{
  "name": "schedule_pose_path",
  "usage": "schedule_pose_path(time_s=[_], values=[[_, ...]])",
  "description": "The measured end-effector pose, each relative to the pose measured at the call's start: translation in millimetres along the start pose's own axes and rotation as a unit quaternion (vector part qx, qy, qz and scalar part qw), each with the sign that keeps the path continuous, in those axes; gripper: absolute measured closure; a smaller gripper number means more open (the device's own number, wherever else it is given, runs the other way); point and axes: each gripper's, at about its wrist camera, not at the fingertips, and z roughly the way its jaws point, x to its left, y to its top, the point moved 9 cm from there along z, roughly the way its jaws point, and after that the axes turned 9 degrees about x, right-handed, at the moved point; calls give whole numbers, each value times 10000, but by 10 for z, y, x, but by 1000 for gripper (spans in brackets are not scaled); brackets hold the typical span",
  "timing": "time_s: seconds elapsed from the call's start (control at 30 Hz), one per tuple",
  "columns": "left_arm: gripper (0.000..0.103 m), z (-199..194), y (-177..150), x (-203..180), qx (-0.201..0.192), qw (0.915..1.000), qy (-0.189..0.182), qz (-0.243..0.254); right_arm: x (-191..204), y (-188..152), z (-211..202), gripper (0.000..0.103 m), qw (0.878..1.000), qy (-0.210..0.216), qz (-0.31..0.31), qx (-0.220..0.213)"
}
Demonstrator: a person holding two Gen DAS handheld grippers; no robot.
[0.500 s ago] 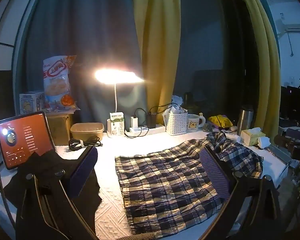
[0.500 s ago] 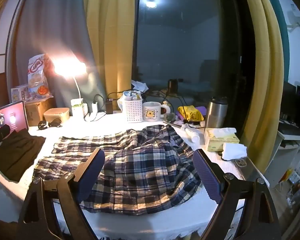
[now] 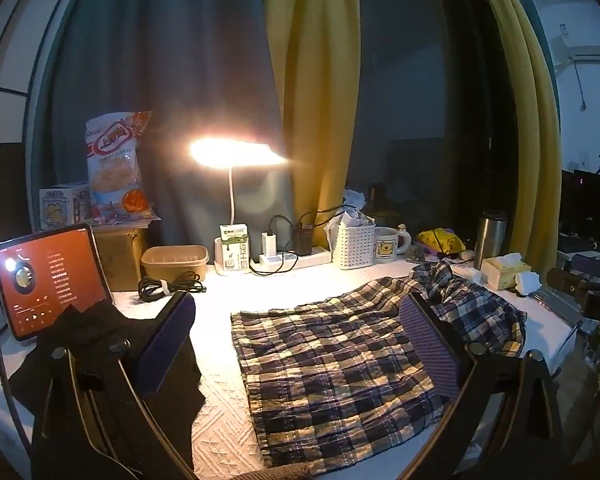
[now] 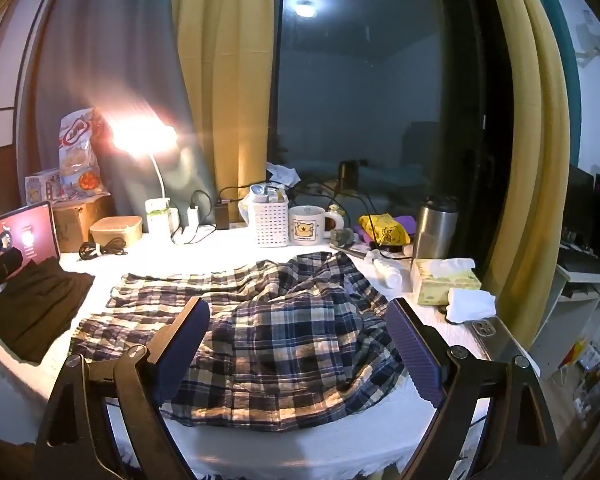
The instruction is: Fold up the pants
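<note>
1. On the white tabletop, through my left wrist camera, the plaid pants lie spread out, one end flat toward the left of the frame and the other end bunched toward the right, near the tissue box.
2. My left tool hangs above the tabletop with its jaws spread wide and nothing between them; the left finger shows over a dark garment, the right finger over the plaid cloth.
3. A tablet with a red screen leans at the left, just behind the dark garment, and a lit desk lamp glares at the back beside a power strip, a white basket and a mug.
4. At the right edge of this view I see part of my other tool, blurred.
5. Through my right wrist camera, the plaid pants fill the middle of the tabletop, rumpled into a mound between my fingers.
6. My right tool is released too, jaws wide apart above the cloth; I cannot tell whether the pads brush the fabric.
7. The tissue box and a steel tumbler stand to the right of the pants, and a phone lies near the tabletop's right edge.
</note>
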Motion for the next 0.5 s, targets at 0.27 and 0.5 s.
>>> schedule_pose_path(time_s=[0.27, 0.5], values=[[2, 4, -3, 46, 25, 9999, 98, -19, 50, -37, 16, 12, 10000, -6, -25, -27], [2, 7, -22, 54, 40, 10000, 47, -68, 57, -38, 10, 12, 10000, -8, -30, -28]])
